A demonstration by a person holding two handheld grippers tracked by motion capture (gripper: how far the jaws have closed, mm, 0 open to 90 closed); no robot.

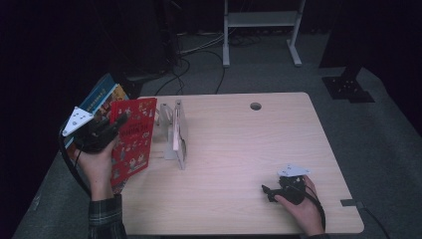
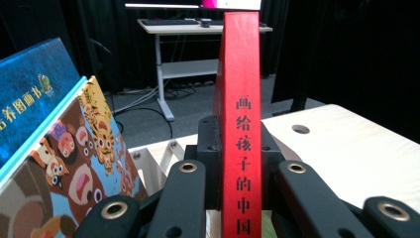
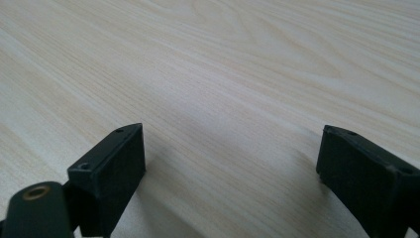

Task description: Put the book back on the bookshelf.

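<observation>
Left gripper view: red book (image 2: 241, 124) clamped

red book (image 2: 241, 124) spine "画给孩子的中国", blue book (image 2: 29, 99) "养图画书"

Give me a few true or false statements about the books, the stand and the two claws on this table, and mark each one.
1. The left claw is shut on the red book. True.
2. The right claw holds a book. False: its jaws are open over bare table.
3. A blue book sits beside the red one. True.
4. The red book lies flat on the table. False: it is held up near the left edge.
5. The stand is at the table's right side. False: it is on the left half.
</observation>
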